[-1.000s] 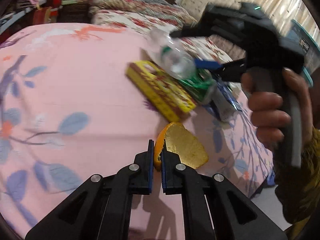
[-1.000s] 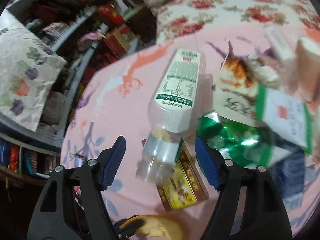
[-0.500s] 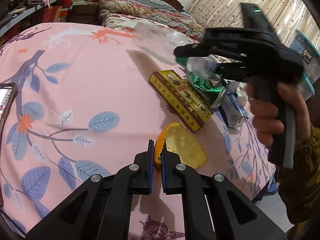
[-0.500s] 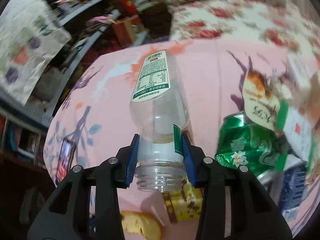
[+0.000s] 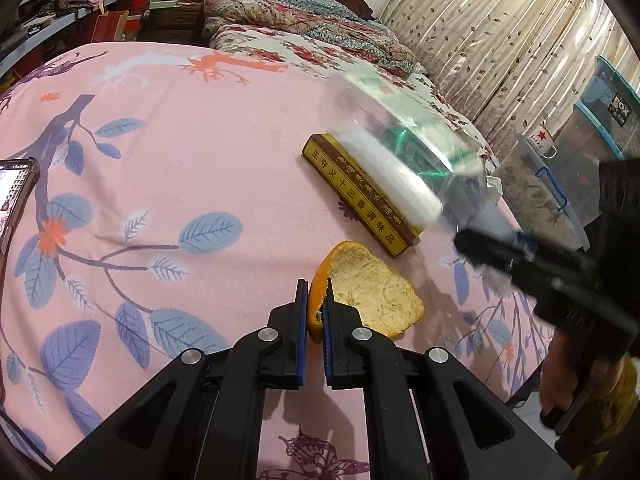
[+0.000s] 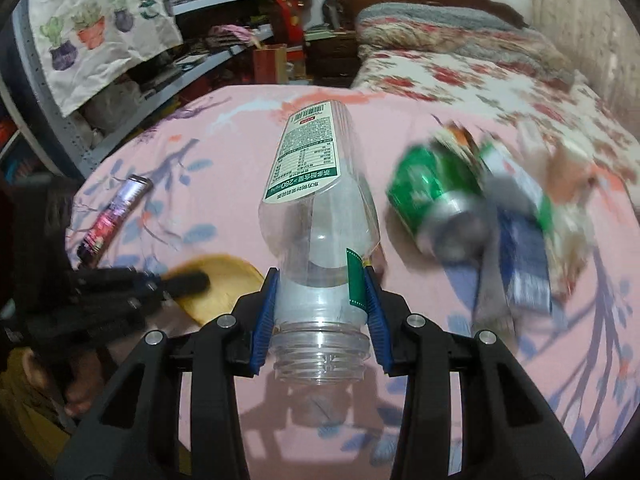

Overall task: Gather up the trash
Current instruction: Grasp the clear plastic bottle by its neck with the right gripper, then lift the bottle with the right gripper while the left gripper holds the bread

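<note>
My left gripper (image 5: 315, 300) is shut on the edge of an orange peel (image 5: 372, 292), which rests on the pink floral bedspread (image 5: 180, 152). My right gripper (image 6: 320, 292) is shut on the neck of a clear plastic bottle (image 6: 316, 200) with a green and white label, held above the bed. In the left wrist view the bottle (image 5: 400, 164) is a blur at the right, over a yellow and brown box (image 5: 360, 196). A crushed green can (image 6: 436, 204) and blue and white wrappers (image 6: 520, 256) lie on the bed, right of the bottle.
A phone (image 6: 114, 216) lies on the bedspread at the left. Folded quilts (image 5: 300, 12) are stacked at the headboard. Clear storage bins (image 5: 600, 128) stand by the curtain at the right. Cluttered shelves (image 6: 192, 32) line the left wall.
My right gripper closed on the bottle's neck, lifted it off the trash pile and swung it right and toward me. My left gripper kept its hold on the orange peel.
</note>
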### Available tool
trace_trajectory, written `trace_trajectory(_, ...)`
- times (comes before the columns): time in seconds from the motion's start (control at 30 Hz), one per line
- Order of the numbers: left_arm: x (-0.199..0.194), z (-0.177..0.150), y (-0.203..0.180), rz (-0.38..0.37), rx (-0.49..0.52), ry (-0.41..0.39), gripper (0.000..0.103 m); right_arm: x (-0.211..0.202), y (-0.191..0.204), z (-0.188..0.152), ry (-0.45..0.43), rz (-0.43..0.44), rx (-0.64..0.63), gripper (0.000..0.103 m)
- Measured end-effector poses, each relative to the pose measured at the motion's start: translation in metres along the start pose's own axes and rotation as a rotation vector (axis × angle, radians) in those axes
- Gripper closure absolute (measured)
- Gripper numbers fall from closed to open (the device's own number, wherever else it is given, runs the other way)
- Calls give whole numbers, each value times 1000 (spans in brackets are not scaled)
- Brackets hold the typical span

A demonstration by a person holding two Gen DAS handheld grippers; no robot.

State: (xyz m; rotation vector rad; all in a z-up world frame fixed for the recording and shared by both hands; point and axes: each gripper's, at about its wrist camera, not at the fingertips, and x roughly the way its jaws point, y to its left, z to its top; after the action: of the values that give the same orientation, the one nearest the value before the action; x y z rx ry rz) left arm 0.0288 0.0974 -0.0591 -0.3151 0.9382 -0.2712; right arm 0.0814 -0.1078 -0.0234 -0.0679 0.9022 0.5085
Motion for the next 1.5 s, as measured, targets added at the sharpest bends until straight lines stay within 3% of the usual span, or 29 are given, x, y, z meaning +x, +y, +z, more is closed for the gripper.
trace_trajectory(0.43, 4, -4, -8, 20, 1, 7, 96, 9, -10, -22, 3, -37, 41, 59)
trace_trajectory(0.63, 5, -3, -10, 20, 5, 0, 81, 11, -10, -21, 4, -43, 52, 57)
trace_trajectory(0.77, 6, -4, -12, 14, 13, 0, 81, 11, -7, -19, -5, -45, 41, 46)
trace_trajectory(0.97, 7, -3, -13, 11, 20, -1, 82, 15, 2, -14, -2, -32, 26, 42)
trace_trajectory(1.03, 7, -3, -12, 15, 27, -7, 94, 15, 3, -12, -5, -26, 28, 40)
trace_trajectory(1.07, 7, -3, -12, 14, 30, -6, 94, 15, 4, -11, -6, -24, 32, 40)
trace_trajectory(1.33, 9, -3, -12, 5, 35, -2, 96, 20, 2, -3, -3, 13, 72, 40)
trace_trajectory(1.4, 9, -3, -13, 3, 38, -5, 97, 23, 1, -1, 7, 31, 87, 43)
trace_trajectory(1.47, 8, -2, -14, 0, 43, -8, 97, 27, 1, 0, 27, 45, 90, 57)
trace_trajectory(1.5, 8, -1, -14, 0, 45, -8, 97, 28, 2, 0, 28, 42, 88, 57)
